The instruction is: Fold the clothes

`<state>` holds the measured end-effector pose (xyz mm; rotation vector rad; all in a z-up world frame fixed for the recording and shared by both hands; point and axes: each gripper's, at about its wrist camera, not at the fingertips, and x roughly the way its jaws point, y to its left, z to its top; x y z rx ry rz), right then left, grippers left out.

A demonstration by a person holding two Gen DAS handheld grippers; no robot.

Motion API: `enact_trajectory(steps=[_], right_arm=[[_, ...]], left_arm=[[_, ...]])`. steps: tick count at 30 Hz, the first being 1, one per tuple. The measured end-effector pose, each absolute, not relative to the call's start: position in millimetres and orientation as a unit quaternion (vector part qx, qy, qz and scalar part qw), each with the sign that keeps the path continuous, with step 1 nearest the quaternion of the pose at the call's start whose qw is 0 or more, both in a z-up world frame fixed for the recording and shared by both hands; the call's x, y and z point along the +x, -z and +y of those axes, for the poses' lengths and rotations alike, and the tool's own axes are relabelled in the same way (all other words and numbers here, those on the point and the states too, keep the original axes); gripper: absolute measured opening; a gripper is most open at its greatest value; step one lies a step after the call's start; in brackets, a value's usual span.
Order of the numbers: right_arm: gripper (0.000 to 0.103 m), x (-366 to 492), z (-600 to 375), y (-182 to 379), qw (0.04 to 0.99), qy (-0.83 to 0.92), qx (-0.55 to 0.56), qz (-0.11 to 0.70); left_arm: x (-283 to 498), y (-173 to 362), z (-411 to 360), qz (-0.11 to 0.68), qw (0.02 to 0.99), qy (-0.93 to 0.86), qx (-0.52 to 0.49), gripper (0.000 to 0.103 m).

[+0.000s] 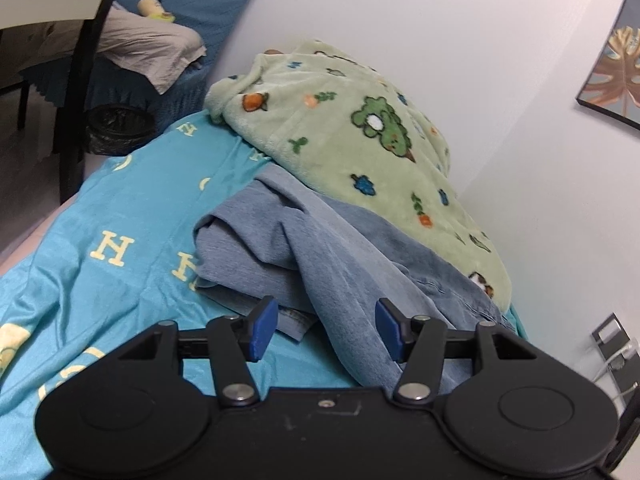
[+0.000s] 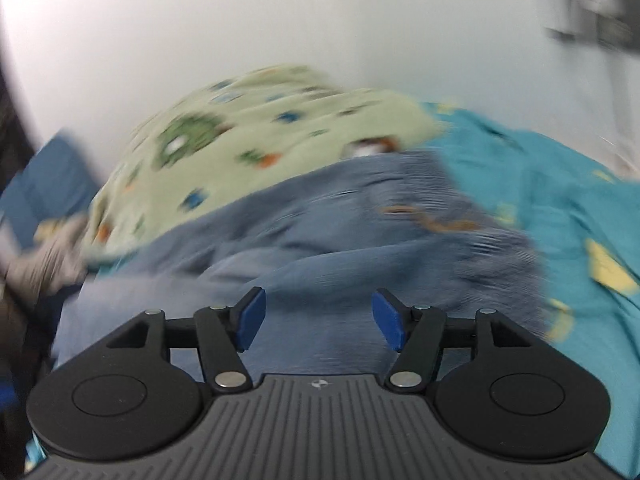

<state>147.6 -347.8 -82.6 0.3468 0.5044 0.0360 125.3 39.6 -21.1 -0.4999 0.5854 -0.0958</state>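
Note:
A crumpled blue denim garment [image 1: 320, 248] lies on a bed with a turquoise sheet [image 1: 120, 216]. A pale green fleece with cartoon prints [image 1: 352, 136] is heaped behind it against the wall. My left gripper [image 1: 326, 330] is open and empty, its blue pads on either side of a hanging fold of the denim, just above it. In the blurred right wrist view the denim [image 2: 320, 232] fills the middle with the green fleece [image 2: 248, 140] behind. My right gripper [image 2: 318, 318] is open and empty, just above the denim.
A white wall [image 1: 440, 20] runs along the bed's far side, with a framed leaf picture [image 1: 616, 68] and a wall socket [image 1: 616, 344]. At the far left stand a dark blue couch [image 1: 208, 4] with beige cloth, a black bin [image 1: 116, 128] and a dark table leg [image 1: 80, 92].

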Motion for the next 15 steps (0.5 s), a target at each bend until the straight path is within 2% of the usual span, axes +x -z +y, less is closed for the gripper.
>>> enact_trajectory(steps=[5,11,14,15], right_arm=[[0.068,174,-290,85,0.958,-0.147,0.063,0.239],[0.068,179,-229,99,0.943,-0.233,-0.03,0.235],[0.062,182,-207,107,0.942,-0.223,-0.08,0.24],[0.052,183,-202,111,0.941,-0.215,-0.098,0.243]], left_arm=[[135,23,46,0.284,0.925,0.024,-0.252,0.051],[152,36,50,0.298,0.916,0.012,-0.267,0.051],[157,41,52,0.301,0.914,0.01,-0.273,0.051],[158,42,52,0.301,0.914,0.009,-0.273,0.051]])
